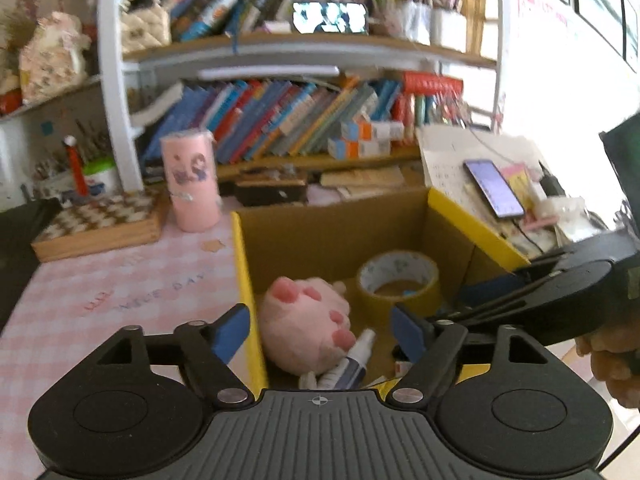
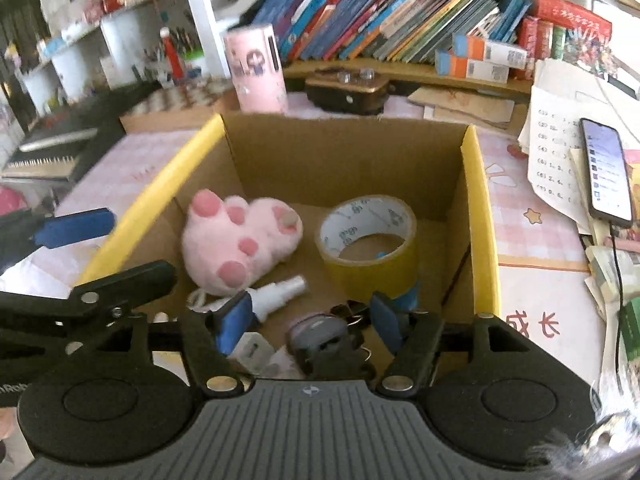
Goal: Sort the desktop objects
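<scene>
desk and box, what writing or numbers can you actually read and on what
"NICE DAY" on the pink checked tablecloth.
"成长" in red on the tablecloth, right of the cardboard box.
"(1)" to "(7)" down the worksheet; its answers are too small.
Unreadable: tape roll print, phone screen, book spines, pink tumbler.

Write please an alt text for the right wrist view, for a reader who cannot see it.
The open right gripper hovers over a cardboard box holding a pink plush paw, a yellow tape roll, a small spray bottle and other small items. The box stands on a pink checked desk, with a phone on papers at right and bookshelves behind.
</scene>
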